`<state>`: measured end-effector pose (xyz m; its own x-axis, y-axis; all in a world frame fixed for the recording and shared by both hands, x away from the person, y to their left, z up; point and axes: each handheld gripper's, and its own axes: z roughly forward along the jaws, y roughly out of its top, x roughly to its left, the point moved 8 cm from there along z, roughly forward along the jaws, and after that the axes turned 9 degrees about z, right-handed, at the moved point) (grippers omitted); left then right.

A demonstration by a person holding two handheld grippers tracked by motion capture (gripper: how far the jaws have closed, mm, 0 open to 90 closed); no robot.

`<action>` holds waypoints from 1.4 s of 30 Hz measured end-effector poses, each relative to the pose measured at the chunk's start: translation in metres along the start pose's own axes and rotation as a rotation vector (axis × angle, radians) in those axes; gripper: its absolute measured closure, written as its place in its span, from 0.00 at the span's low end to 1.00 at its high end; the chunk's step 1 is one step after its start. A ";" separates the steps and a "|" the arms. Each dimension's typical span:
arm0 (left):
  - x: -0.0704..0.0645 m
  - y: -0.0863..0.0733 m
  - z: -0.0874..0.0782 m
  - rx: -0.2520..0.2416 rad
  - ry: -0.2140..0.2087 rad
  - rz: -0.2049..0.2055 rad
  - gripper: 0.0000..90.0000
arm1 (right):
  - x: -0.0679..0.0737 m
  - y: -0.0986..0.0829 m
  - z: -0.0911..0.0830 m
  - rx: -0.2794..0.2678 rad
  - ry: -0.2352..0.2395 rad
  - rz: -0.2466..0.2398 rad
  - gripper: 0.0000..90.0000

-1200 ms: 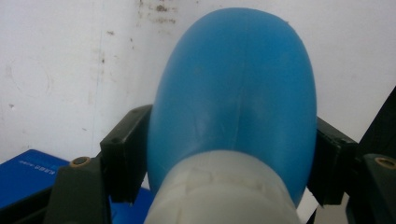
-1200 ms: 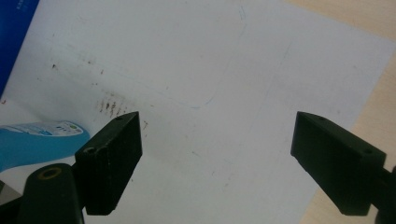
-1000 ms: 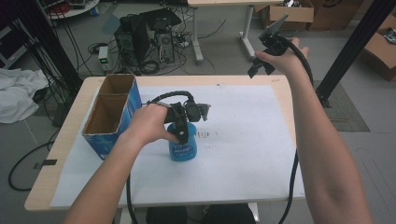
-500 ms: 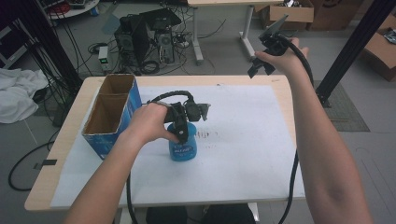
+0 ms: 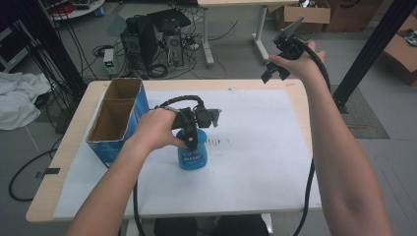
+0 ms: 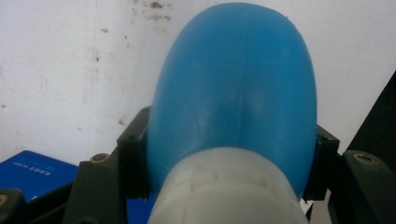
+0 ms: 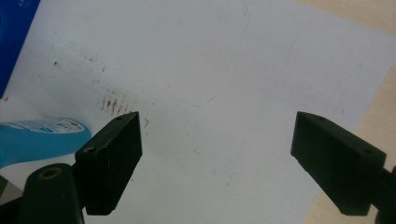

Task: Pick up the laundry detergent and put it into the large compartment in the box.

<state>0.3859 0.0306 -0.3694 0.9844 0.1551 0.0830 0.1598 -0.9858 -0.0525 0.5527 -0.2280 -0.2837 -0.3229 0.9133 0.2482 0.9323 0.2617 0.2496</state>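
A blue plastic bottle (image 5: 192, 157) stands upright on the white paper (image 5: 255, 147) near the table's middle. My left gripper (image 5: 191, 135) comes down over its top and is shut on it. In the left gripper view the bottle (image 6: 233, 93) bulges between the two black jaws, with its pale cap nearest the camera. My right gripper (image 5: 280, 61) is held high above the table's far right corner, open with nothing between its jaws. From the right gripper view (image 7: 215, 158) the bottle (image 7: 42, 140) lies at the left edge over the stained paper.
An open blue cardboard box (image 5: 115, 123) with two compartments stands at the table's left, close to the bottle. The wooden table (image 5: 74, 147) borders the paper. Computers and cables sit on the floor beyond the far edge.
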 end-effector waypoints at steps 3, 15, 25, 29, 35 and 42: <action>0.001 -0.001 0.000 0.007 0.008 -0.016 0.42 | 0.000 0.000 0.000 0.001 0.000 0.000 0.18; 0.004 -0.003 -0.024 0.000 0.001 -0.118 0.42 | 0.002 0.001 0.001 0.000 0.002 -0.003 0.18; 0.010 -0.010 -0.078 -0.020 0.019 -0.192 0.42 | 0.003 0.000 -0.001 -0.005 0.009 -0.006 0.18; 0.014 -0.015 -0.103 -0.038 0.020 -0.240 0.42 | 0.003 0.000 -0.003 -0.009 0.011 -0.007 0.18; 0.023 -0.027 -0.135 -0.049 0.039 -0.350 0.42 | 0.005 0.000 -0.003 -0.007 0.007 -0.015 0.18; 0.034 -0.055 -0.165 -0.056 0.048 -0.532 0.42 | 0.004 -0.001 -0.004 -0.006 0.012 -0.019 0.18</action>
<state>0.3988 0.0792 -0.1997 0.7637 0.6325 0.1292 0.6304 -0.7738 0.0619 0.5498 -0.2255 -0.2789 -0.3422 0.9044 0.2551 0.9251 0.2767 0.2600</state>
